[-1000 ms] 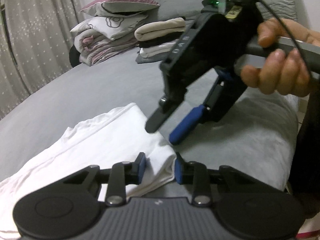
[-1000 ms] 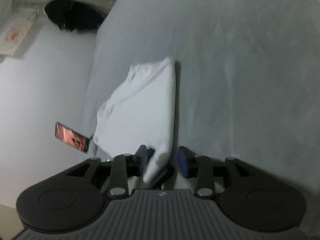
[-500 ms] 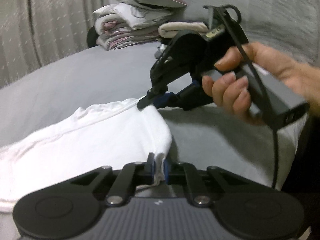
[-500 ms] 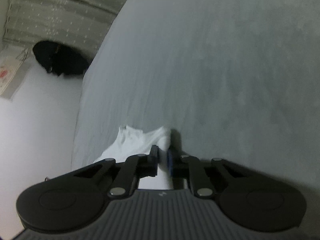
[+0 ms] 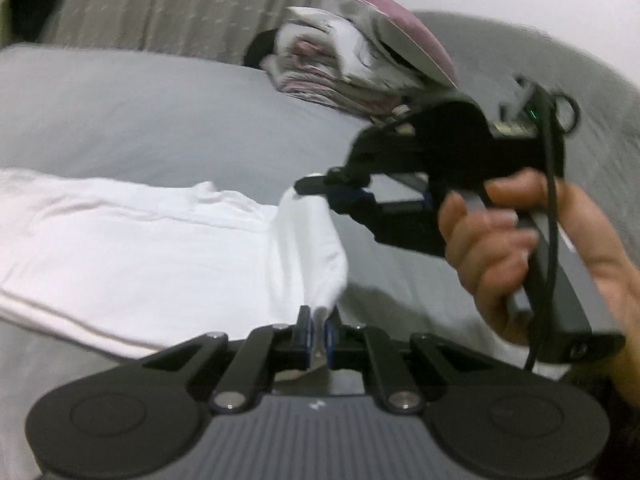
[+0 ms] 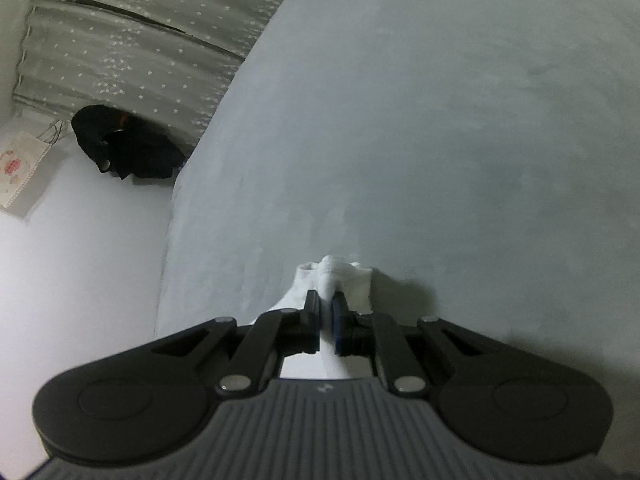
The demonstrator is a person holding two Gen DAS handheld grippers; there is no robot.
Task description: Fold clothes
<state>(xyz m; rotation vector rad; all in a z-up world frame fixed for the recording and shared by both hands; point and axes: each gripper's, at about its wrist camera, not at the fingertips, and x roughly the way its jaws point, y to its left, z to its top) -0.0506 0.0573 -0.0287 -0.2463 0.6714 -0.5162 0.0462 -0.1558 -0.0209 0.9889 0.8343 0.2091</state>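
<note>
A second ago your jaws stood open around the near end of the white garment [image 5: 152,248]; now both pairs are clamped on it. Your left gripper [image 5: 317,330] pinches the near corner of that end, the cloth bunched between its blue pads. Your right gripper [image 5: 320,186], seen ahead in your right hand [image 5: 532,248], has closed on the far corner of the same end, and the edge between the two corners has come up off the bed [image 5: 140,100] in a slack curve. The rest of the garment lies flat to the left, already narrowed into a long strip. From the right wrist view, your right gripper [image 6: 326,314] bites a white tuft of the cloth with nothing but grey bedcover beyond it. This looks like the start of the cross fold: you have the end secured, so the next move is probably to carry it leftward over the flat part and lay it down evenly.

The bed is covered in plain grey. At its far side sits a stack of folded bedding [image 5: 352,64] topped with a pinkish pillow. Behind runs a grey star-patterned curtain [image 6: 132,40], with a dark bag [image 6: 124,144] on the pale floor beside the bed.
</note>
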